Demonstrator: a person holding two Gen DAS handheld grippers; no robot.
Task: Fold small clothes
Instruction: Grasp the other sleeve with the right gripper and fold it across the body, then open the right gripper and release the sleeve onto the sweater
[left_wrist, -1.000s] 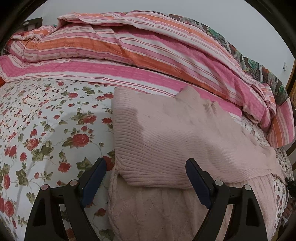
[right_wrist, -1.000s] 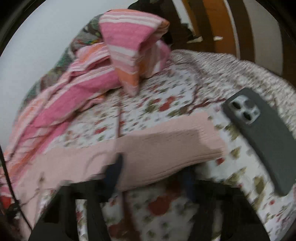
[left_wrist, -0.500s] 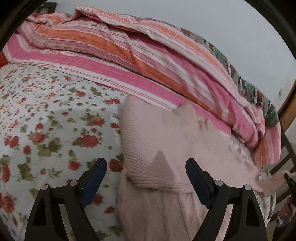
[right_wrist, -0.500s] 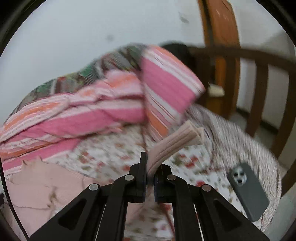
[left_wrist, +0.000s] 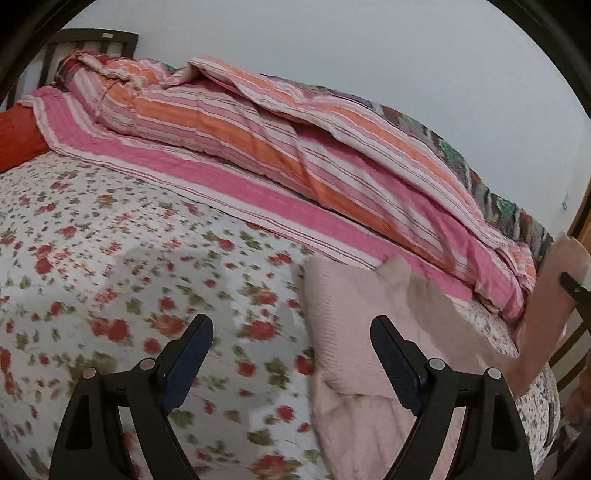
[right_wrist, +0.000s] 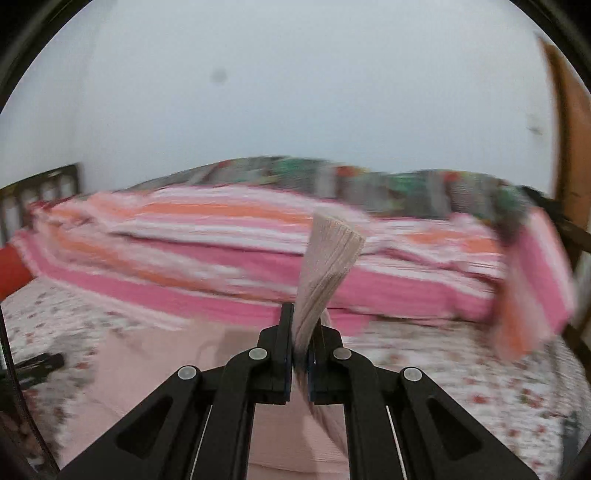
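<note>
Looking along your left gripper (left_wrist: 291, 363), jaws spread and empty, you've swung left off the pink sweater (left_wrist: 354, 332), which lies on the floral sheet (left_wrist: 110, 258). Your right gripper (right_wrist: 301, 345) now pinches the sweater's sleeve (right_wrist: 327, 258), lifted for folding inward. No containers show.

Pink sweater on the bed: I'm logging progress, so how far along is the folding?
Partly done: one side of the pink sweater already lies folded over its body. In hand: the right gripper is shut on its other sleeve, raised. The left gripper is open, empty. Left: laying that sleeve across, then final folds.
</note>
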